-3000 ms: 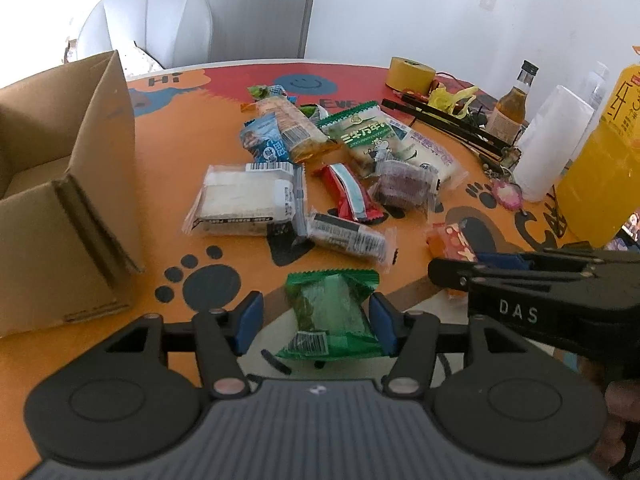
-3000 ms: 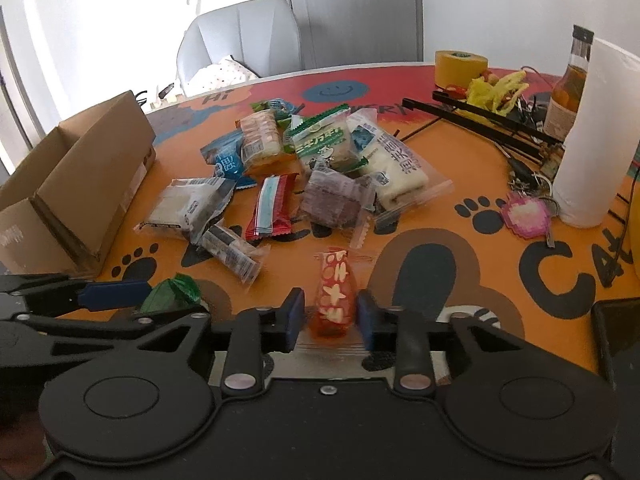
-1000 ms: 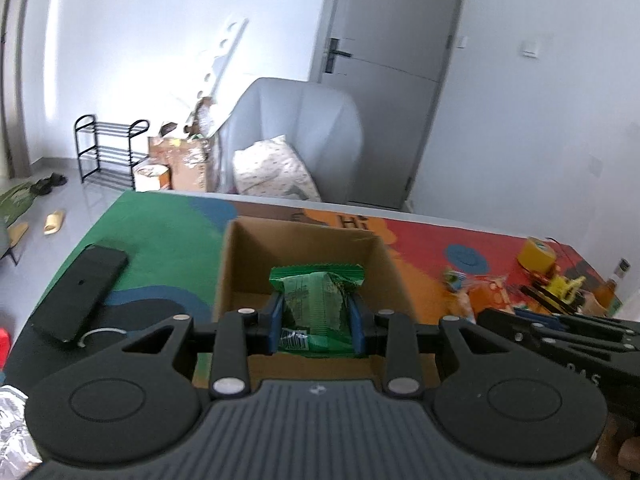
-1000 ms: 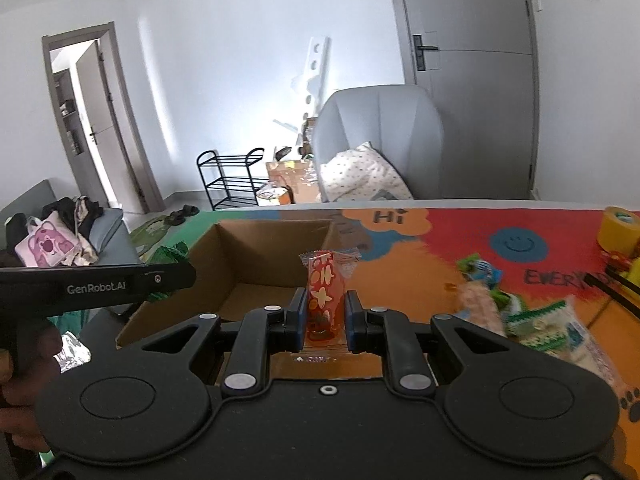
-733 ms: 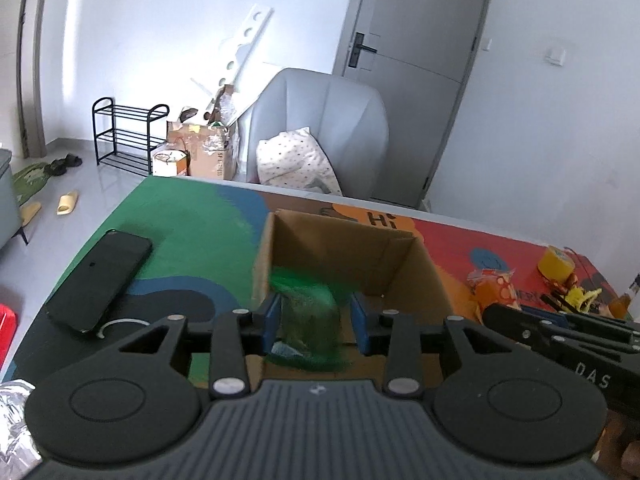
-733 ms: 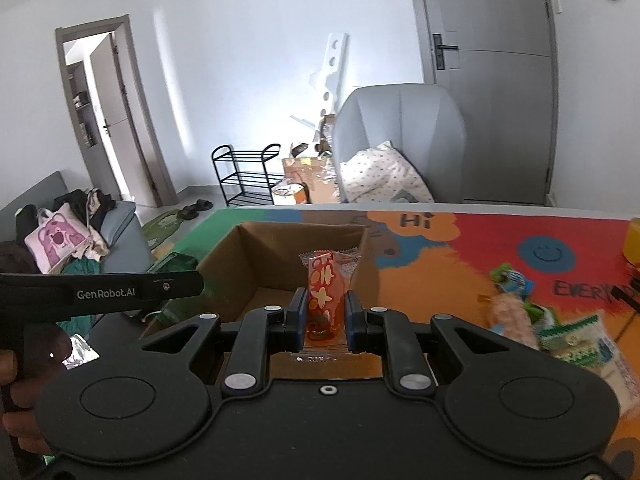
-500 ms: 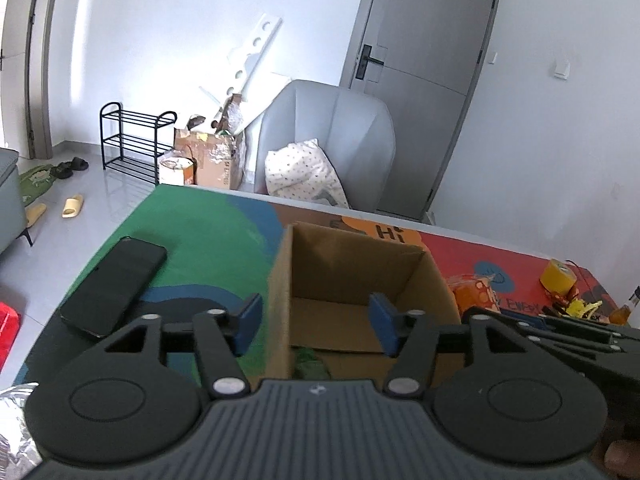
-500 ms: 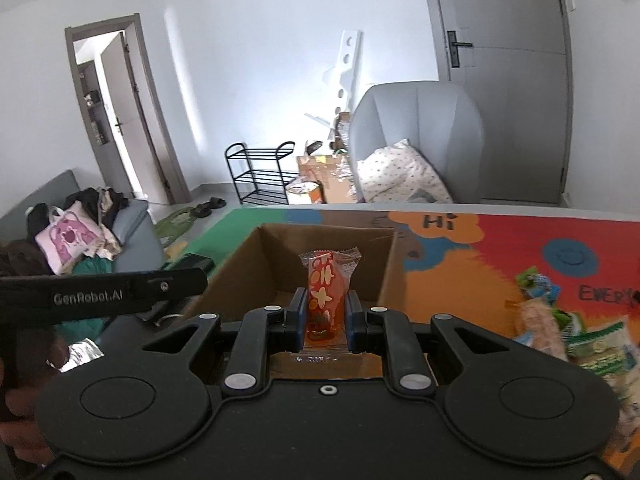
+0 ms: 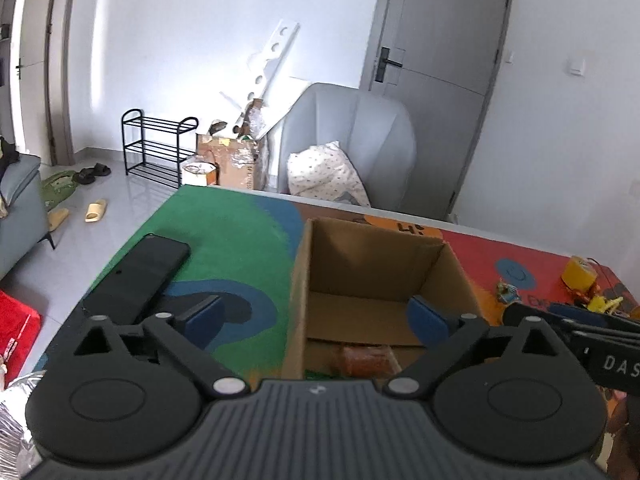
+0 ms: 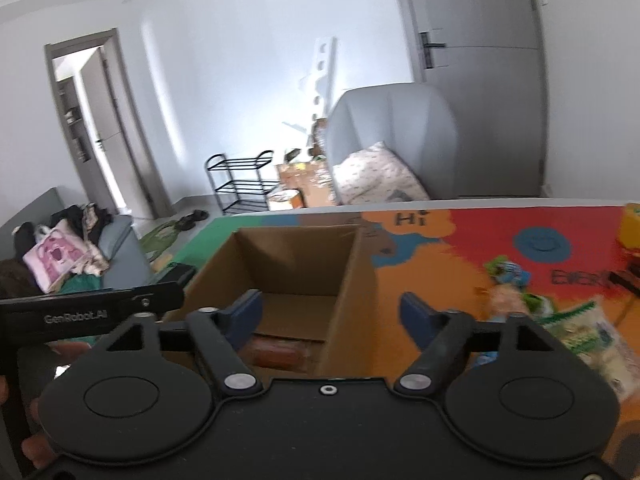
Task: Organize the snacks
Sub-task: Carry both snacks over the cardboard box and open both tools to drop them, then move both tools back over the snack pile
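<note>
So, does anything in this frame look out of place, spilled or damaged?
Nothing stands out. The cardboard box sits upright and intact on the table, with the red snack lying inside. Both grippers, left and right, are opening with nothing between their jaws. A black phone lies flat beside the box.

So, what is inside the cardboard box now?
Inside the cardboard box, an orange-red snack packet lies on the floor, with a green sliver beside it. The left gripper's body covers the box's near part.
</note>
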A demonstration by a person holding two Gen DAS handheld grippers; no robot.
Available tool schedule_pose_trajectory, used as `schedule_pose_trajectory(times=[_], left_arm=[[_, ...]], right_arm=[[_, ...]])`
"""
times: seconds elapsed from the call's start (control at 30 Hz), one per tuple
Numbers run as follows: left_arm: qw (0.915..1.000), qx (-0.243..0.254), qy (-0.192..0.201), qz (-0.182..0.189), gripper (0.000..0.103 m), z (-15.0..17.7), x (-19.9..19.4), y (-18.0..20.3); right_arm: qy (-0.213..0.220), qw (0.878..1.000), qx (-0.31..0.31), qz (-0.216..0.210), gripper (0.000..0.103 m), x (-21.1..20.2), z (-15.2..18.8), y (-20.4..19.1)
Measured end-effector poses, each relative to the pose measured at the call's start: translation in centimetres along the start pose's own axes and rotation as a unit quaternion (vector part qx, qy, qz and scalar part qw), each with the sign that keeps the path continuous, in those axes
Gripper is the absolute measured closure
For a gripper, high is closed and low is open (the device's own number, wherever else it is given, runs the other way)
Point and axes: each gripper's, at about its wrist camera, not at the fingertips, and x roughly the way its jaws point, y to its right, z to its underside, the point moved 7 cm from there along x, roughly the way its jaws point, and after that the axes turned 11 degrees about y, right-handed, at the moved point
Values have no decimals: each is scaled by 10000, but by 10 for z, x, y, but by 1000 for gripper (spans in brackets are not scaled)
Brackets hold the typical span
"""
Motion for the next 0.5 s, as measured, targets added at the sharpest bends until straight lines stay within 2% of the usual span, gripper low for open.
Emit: schedule_pose_trajectory(times=[0.17, 0.23, 0.5], left_arm=[[9998, -86, -110, 143, 0, 5, -2, 7], [9998, -27, -106, 194, 0, 7, -4, 12], [9983, 164, -195, 529, 0, 17, -6, 40]], right_arm=[[20, 9994, 134, 305, 4, -11, 4, 20], [46, 9989, 192, 434, 1, -16, 5, 28], [100, 9957, 398, 826, 0, -38, 14, 62]])
